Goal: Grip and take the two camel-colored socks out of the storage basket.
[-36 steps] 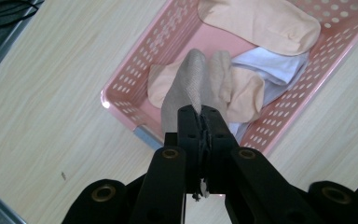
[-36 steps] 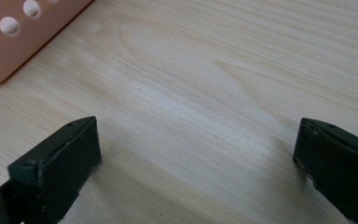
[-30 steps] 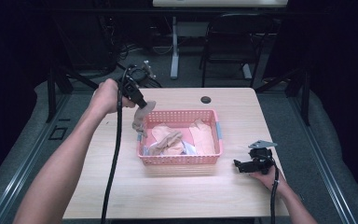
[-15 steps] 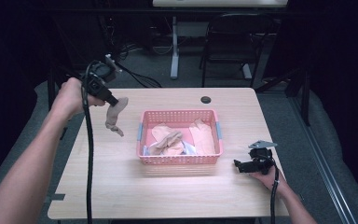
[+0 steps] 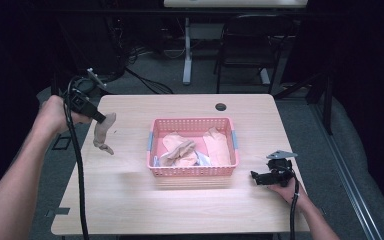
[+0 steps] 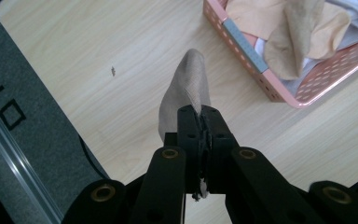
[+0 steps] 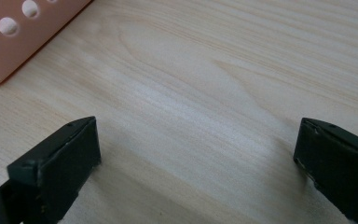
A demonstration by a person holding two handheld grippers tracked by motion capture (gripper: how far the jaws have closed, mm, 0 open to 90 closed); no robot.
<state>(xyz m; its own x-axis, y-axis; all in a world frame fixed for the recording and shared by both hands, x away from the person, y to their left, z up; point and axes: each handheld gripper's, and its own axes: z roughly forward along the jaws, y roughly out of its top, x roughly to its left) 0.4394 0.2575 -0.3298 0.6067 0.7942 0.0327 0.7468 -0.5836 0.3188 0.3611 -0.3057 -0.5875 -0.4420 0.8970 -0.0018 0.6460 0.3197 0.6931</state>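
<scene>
One sock (image 5: 103, 132) hangs pinched in the left gripper (image 5: 98, 117), clear of the basket (image 5: 192, 171) for laying flat; the right gripper (image 5: 255, 176) rests wide apart, empty

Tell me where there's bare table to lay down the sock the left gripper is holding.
The widest bare patch lies between the table's left edge and the pink basket, right under the sock hanging from the left gripper. The front strip before the basket is bare too. The basket itself is crowded with socks, and the right gripper rests at its right.
</scene>
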